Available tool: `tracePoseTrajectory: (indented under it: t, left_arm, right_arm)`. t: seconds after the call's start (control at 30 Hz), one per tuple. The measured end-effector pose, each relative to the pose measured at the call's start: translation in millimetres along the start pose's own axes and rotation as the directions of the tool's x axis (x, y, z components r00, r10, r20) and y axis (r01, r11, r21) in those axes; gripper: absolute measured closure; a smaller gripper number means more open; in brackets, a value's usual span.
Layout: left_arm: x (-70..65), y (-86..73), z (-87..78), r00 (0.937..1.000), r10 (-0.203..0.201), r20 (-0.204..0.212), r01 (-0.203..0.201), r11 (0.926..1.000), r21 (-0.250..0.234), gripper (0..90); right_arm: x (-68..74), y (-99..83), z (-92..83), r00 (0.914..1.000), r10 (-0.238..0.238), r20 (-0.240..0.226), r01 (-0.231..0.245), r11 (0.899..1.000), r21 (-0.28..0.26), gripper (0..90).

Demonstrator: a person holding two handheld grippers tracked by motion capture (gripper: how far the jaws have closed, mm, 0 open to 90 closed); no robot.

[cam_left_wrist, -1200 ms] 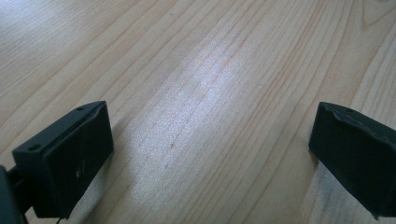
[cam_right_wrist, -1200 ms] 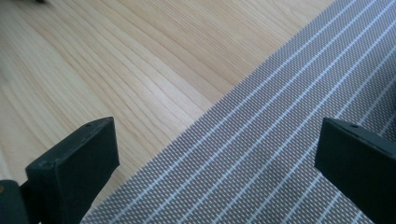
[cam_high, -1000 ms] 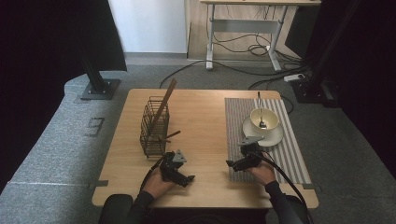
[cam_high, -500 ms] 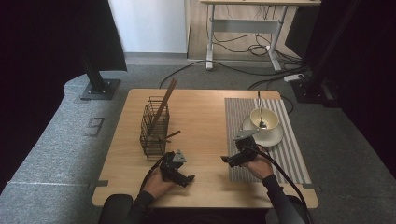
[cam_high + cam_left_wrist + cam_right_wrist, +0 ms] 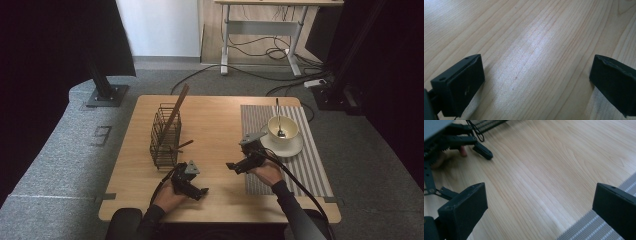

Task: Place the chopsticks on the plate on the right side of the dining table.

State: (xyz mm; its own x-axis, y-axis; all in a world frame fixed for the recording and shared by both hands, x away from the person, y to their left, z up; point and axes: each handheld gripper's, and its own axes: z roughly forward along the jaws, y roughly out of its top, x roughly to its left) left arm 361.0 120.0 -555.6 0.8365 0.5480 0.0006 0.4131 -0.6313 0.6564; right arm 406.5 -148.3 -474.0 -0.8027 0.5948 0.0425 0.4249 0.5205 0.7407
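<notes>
My left gripper (image 5: 199,191) rests near the table's front edge, in front of the wire basket (image 5: 165,135). Its jaws stand wide open over bare wood (image 5: 536,75), with nothing between them. My right gripper (image 5: 233,166) hovers at the left edge of the striped mat (image 5: 305,160), open and empty, and points left toward the other hand. In the right gripper view (image 5: 541,205) the left gripper (image 5: 461,142) shows at the upper left, by the basket's foot (image 5: 486,123). A cream cup (image 5: 282,131) with a spoon stands on a saucer on the mat, behind the right gripper.
A long wooden utensil (image 5: 176,112) leans out of the basket, and a shorter stick pokes from its lower right side. The wooden table (image 5: 215,120) has bare wood between basket and mat. The mat's corner (image 5: 599,230) lies under the right jaw.
My right gripper has moved left, off the mat's edge toward the table's middle. The left gripper, basket and cup have stayed put.
</notes>
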Motion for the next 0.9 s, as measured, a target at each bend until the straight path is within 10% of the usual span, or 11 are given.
tracePoseTrajectory:
  t: [0.9]
  left_arm:
    - [0.1,0.0,0.0,1.0000,0.002,0.001,-0.002,1.0000,0.001,0.0]
  right_arm:
    - [29.8,59.1,16.1,0.9957,-0.077,-0.052,0.076,0.997,-0.016,0.7]
